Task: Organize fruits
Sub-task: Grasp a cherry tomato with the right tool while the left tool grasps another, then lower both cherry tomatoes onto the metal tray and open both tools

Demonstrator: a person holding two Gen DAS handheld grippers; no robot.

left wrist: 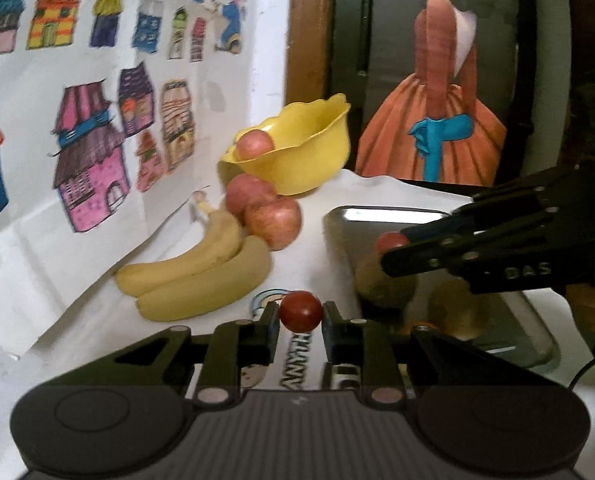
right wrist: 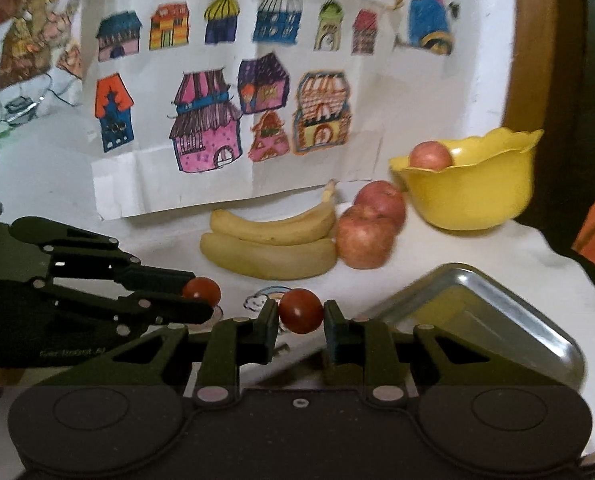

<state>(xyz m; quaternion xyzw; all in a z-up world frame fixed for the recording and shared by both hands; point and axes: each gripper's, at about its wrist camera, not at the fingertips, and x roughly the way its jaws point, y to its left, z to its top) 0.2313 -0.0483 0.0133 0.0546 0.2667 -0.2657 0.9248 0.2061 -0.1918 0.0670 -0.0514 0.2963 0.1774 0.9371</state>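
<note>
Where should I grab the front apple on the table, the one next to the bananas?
Grip the front apple across its round middle, coming from above. The bananas press against one side and the second apple sits right behind it, so only the top and the side toward the tray are clear.

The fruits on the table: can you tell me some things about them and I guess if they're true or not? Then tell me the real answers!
1. Each gripper holds a small red fruit. True: the left gripper pinches one small red fruit, and the right gripper pinches another.
2. The yellow bowl holds nothing. False: one apple sits inside it.
3. Two bananas lie beside two apples on the table. True.
4. The bananas lie in the metal tray. False: they lie on the white table, outside the tray.
5. Brown fruits lie in the tray. True, seen from the left wrist.
</note>
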